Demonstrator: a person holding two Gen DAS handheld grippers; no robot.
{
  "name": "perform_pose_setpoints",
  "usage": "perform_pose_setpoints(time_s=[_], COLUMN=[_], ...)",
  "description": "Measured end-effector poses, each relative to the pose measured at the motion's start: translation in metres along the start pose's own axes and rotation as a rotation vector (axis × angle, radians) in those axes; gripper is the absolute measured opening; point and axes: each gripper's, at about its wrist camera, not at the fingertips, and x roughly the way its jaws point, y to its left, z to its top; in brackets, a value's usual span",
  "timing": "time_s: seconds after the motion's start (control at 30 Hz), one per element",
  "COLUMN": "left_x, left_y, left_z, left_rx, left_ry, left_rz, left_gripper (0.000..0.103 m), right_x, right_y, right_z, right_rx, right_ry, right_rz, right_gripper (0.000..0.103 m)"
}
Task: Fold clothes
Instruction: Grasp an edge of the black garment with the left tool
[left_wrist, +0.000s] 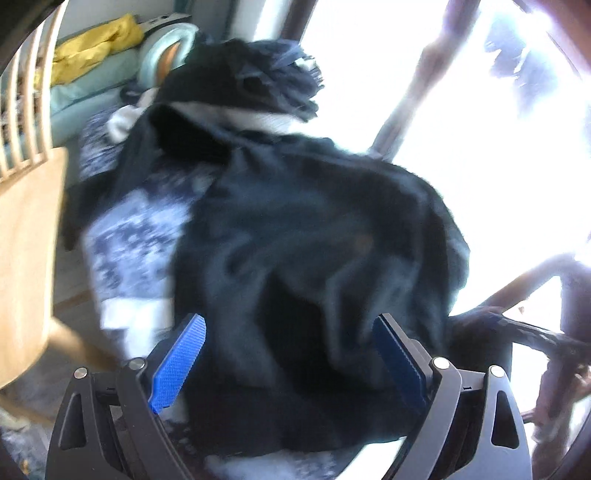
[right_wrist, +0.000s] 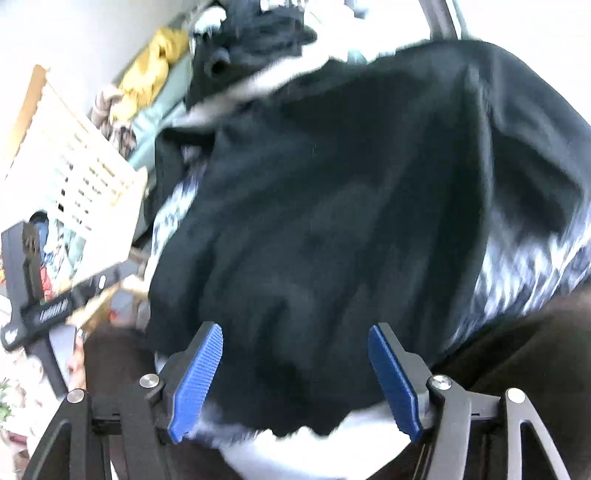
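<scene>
While the left gripper (left_wrist: 288, 354) is hovering with its blue pads spread wide and pinching nothing, the dark garment (left_wrist: 314, 240) is lying rumpled just ahead, over a blue-and-white patterned cloth (left_wrist: 136, 236). Further right, the right gripper (right_wrist: 295, 369) is likewise gaping, empty, close to the same fabric. Judging by the creases, folding is barely starting; no neat fold is showing.
</scene>
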Motion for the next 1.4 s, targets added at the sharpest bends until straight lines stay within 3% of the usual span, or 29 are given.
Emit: perform_pose_setpoints(time_s=[0.07,0.2,0.4,0.6,0.8,0.83,0.87,0.9,0.93,0.97,1.1,1.17,1.4], left_x=[-0.006,-0.001,0.044,0.095,0.125,0.124,0.123,0.123,0.124,0.125,0.109,0.091,0.051], left_y=[0.003,0.028,0.103,0.158,0.18,0.184,0.186,0.187,0.187,0.186,0.165,0.134,0.068], left_z=[0.01,0.049,0.117,0.154,0.18,0.18,0.178,0.178,0.178,0.178,0.178,0.184,0.152], left_rx=[-0.004,-0.11,-0.497,-0.872,-0.961,-0.978,-0.982,-0.976,-0.951,-0.926,-0.796,-0.602,-0.258], left_ry=[-0.029,-0.042,0.02,-0.009,-0.043,-0.082,-0.101,-0.098,-0.086,-0.074,-0.135,-0.189,-0.269], left_rz=[-0.037,-0.012,-0.052,-0.079,-0.047,-0.011,0.035,0.076,0.096,0.117,0.162,0.225,0.255], left_gripper=[0.094,0.098,0.098,0.098,0.095,0.086,0.075,0.042,0.016,0.009,0.007,0.007,0.007], right_x=[0.0,0.019,0.068,0.098,0.111,0.112,0.114,0.115,0.115,0.115,0.113,0.111,0.095], right_y=[0.004,0.014,0.024,0.022,0.004,0.001,-0.004,-0.008,-0.009,-0.011,-0.011,-0.011,-0.011], right_z=[0.011,0.026,0.032,0.029,0.029,0.029,0.028,0.027,0.026,0.026,0.027,0.026,0.034], right_rx=[-0.007,-0.022,-0.035,-0.03,0.018,0.037,0.058,0.079,0.09,0.099,0.106,0.101,0.078], right_ry=[-0.024,-0.006,0.087,0.175,0.214,0.218,0.221,0.223,0.221,0.219,0.219,0.218,0.181], right_rz=[0.019,0.064,0.12,0.177,0.178,0.187,0.198,0.212,0.219,0.226,0.219,0.203,0.167], right_gripper=[0.071,0.073,0.073,0.073,0.073,0.073,0.073,0.073,0.073,0.073,0.073,0.073,0.073])
